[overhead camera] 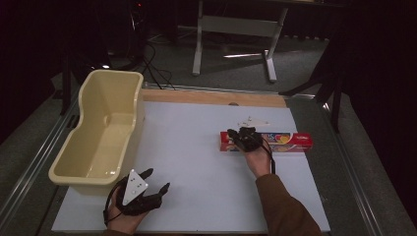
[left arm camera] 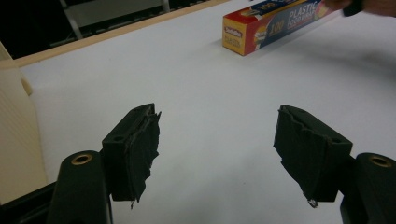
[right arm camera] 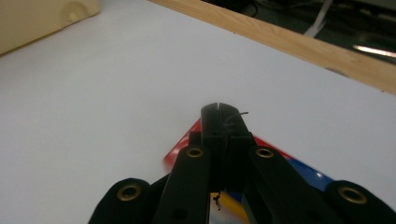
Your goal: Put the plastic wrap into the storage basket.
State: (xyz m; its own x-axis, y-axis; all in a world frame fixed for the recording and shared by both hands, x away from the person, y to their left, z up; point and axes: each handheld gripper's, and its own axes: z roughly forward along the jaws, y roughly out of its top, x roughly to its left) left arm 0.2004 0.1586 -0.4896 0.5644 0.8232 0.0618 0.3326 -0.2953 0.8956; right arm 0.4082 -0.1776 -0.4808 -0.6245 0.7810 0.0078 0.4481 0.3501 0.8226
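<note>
Fingers of the right gripper (overhead camera: 244, 136) sit pressed together over the long red cardboard plastic-wrap box (overhead camera: 287, 141) at the counter's (overhead camera: 196, 147) far right, apparently gripping nothing. Left gripper (overhead camera: 156, 180) hovers near-left, spread wide and empty. Closed fingers could merely shove the box.

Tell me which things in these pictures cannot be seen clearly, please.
- Red plastic wrap box: in the high view, the right gripper covers its left part; its print is too small to read.
- Same box, right gripper view: the shut jaws hide most of it; any contact is unclear.
- Cream plastic tub: left gripper view's edge cuts it.
</note>
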